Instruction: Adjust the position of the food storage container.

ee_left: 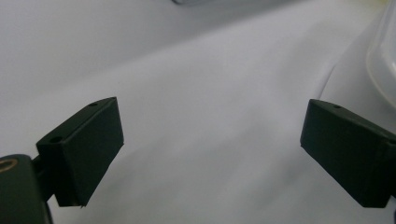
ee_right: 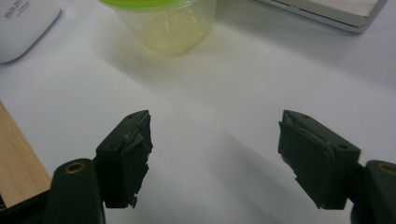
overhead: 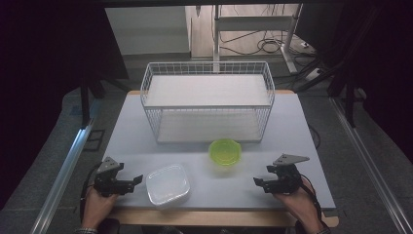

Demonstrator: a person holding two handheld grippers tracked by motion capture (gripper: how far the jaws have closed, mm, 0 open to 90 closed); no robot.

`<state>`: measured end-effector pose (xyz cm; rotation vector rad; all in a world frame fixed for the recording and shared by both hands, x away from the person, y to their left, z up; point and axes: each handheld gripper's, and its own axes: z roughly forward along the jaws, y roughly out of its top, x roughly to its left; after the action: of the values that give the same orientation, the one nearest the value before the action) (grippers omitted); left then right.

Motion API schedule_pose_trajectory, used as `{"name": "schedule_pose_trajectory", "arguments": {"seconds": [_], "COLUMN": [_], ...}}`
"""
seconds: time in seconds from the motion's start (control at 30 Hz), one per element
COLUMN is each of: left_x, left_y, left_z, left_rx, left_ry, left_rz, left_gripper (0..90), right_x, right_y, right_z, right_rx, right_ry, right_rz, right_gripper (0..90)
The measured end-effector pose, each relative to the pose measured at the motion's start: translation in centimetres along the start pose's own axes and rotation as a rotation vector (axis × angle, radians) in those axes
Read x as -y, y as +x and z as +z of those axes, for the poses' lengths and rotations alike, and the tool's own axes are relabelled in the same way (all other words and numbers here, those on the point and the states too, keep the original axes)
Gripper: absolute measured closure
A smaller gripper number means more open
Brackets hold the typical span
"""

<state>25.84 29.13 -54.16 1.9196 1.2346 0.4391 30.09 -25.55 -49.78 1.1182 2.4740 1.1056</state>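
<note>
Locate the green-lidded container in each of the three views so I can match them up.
High view: the green-lidded container sits at centre, just in front of the wire basket, right of the white lidded box.
Left gripper view: not in it; the white lidded box edges in at the right.
Right gripper view: top centre, beyond the open jaws.
Shared landmark: the white lidded box, top left in the right gripper view.

A white wire basket (overhead: 207, 100) stands at the table's (overhead: 292, 126) far side.
</note>
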Motion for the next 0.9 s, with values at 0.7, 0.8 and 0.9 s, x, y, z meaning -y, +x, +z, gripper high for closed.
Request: {"name": "schedule_pose_trajectory", "arguments": {"seconds": [0.7,0.8,0.9], "left_x": [0.0,-0.1,-0.1], "left_y": [-0.5,-0.7,-0.7], "left_z": [0.3,0.3,0.3], "left_rx": [0.011,0.012,0.006], "left_ry": [-0.029,-0.037,-0.04], "left_rz": [0.064,0.075,0.082], "left_gripper": [3.3,2.7,2.7], "right_x": [-4.8,-5.4,-6.6], "right_y": [1.4,1.6,2.3], "right_z": [0.2,0.6,1.5], "right_rx": [-0.079,-0.071,-0.079], "right_ry": [-0.011,-0.004,0.0], "right_rz": [-0.079,-0.088,-0.098], "right_gripper": [87.0,89.5,89.6]}}
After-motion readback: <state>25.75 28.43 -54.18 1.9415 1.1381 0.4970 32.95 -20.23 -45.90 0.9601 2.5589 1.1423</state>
